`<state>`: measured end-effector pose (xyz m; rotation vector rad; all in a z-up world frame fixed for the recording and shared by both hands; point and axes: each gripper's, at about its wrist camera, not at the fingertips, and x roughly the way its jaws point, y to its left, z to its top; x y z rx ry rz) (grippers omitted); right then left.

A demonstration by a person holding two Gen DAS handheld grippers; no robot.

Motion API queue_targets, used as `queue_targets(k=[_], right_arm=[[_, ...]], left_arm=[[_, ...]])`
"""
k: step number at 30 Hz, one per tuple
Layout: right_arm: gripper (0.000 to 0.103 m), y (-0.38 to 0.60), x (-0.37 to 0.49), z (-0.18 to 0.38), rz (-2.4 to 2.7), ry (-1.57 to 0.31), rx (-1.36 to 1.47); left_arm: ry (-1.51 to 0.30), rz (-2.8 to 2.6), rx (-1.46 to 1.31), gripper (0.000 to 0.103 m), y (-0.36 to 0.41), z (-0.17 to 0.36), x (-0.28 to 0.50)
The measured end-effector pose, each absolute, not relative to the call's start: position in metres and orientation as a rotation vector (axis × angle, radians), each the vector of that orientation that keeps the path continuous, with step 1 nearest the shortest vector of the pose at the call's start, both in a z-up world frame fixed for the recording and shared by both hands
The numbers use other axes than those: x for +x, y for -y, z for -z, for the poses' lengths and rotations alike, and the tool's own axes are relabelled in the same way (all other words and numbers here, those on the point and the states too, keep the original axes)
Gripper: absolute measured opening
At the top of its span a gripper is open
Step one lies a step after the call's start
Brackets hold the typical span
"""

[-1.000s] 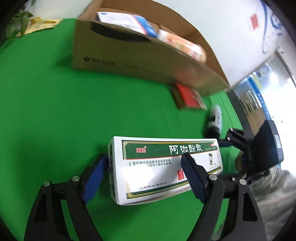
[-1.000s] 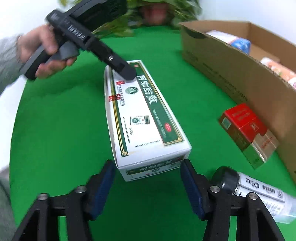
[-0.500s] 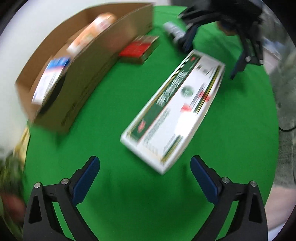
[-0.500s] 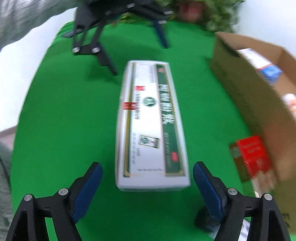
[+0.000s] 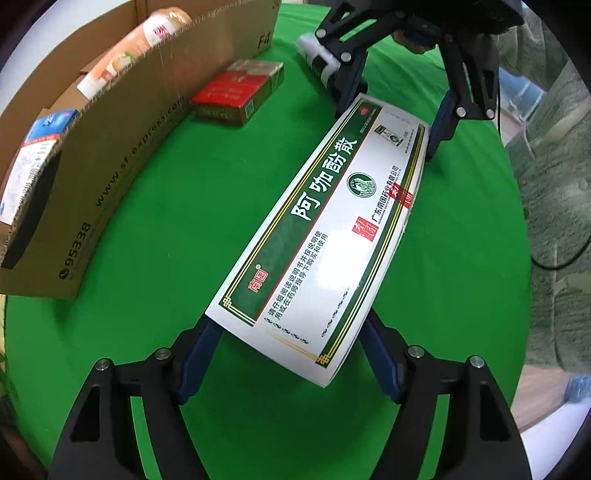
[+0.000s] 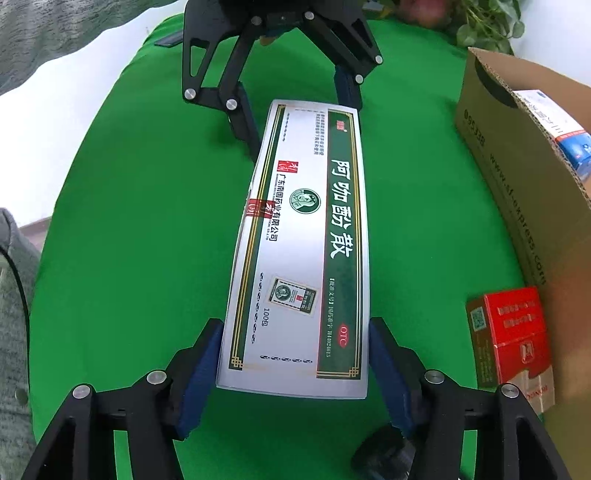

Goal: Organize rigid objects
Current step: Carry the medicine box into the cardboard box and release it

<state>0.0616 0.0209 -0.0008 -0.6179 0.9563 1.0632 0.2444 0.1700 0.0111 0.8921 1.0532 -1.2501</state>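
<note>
A long white and green medicine box (image 5: 325, 229) lies flat on the green table, also in the right wrist view (image 6: 303, 251). My left gripper (image 5: 291, 354) has its blue pads against the two long sides of one end of the box. My right gripper (image 6: 295, 365) has its pads against the sides of the opposite end. Each gripper shows in the other's view, at the far end of the box (image 5: 391, 103) (image 6: 295, 107). An open cardboard carton (image 5: 110, 122) (image 6: 524, 192) stands beside the box with several packages inside.
A red cigarette pack (image 5: 236, 92) (image 6: 513, 339) lies against the carton's wall. A white bottle with a black cap (image 5: 317, 59) lies behind the right gripper; the cap (image 6: 380, 454) shows in the right wrist view. Green plants (image 6: 484, 26) stand at the table's far edge.
Both grippers moved to the two ends of the medicine box and narrowed from wide open until the pads met its sides. The left gripper swung round from the box's long side to its end.
</note>
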Motion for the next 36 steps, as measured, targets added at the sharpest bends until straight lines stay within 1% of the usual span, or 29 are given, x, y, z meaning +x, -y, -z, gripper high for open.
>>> queue_targets(k=[4, 10, 13, 18, 24, 28, 32, 33, 36], right_arm=[[0.065, -0.01, 0.058, -0.027, -1.063, -0.898, -0.64], [0.065, 0.004, 0.071, -0.087, -0.985, -0.77, -0.765], [0.065, 0.018, 0.087, -0.109, -0.946, -0.736, -0.803], [0.065, 0.047, 0.123, -0.131, -0.899, -0.735, -0.832], [0.065, 0.091, 0.173, -0.13, -0.856, -0.769, -0.798], [0.065, 0.114, 0.22, -0.116, -0.848, -0.835, -0.775], [0.065, 0.126, 0.259, -0.1, -0.851, -0.867, -0.79], [0.065, 0.13, 0.267, -0.1, -0.855, -0.862, -0.781], [0.065, 0.137, 0.298, -0.098, -0.861, -0.862, -0.761]], left_arm=[[-1.002, 1.228, 0.857, 0.075, -0.173, -0.031, 0.238], [-0.866, 1.136, 0.913, 0.075, -0.166, -0.099, 0.243], [-0.818, 1.087, 0.949, 0.075, -0.157, -0.129, 0.264], [-0.77, 1.055, 0.993, 0.075, -0.123, -0.162, 0.312], [-0.76, 1.092, 0.992, 0.075, -0.089, -0.159, 0.38], [-0.779, 1.123, 0.981, 0.075, -0.066, -0.149, 0.427], [-0.82, 1.149, 0.966, 0.075, -0.046, -0.124, 0.473], [-0.825, 1.145, 0.964, 0.076, -0.034, -0.118, 0.489], [-0.84, 1.126, 0.947, 0.076, -0.027, -0.108, 0.527]])
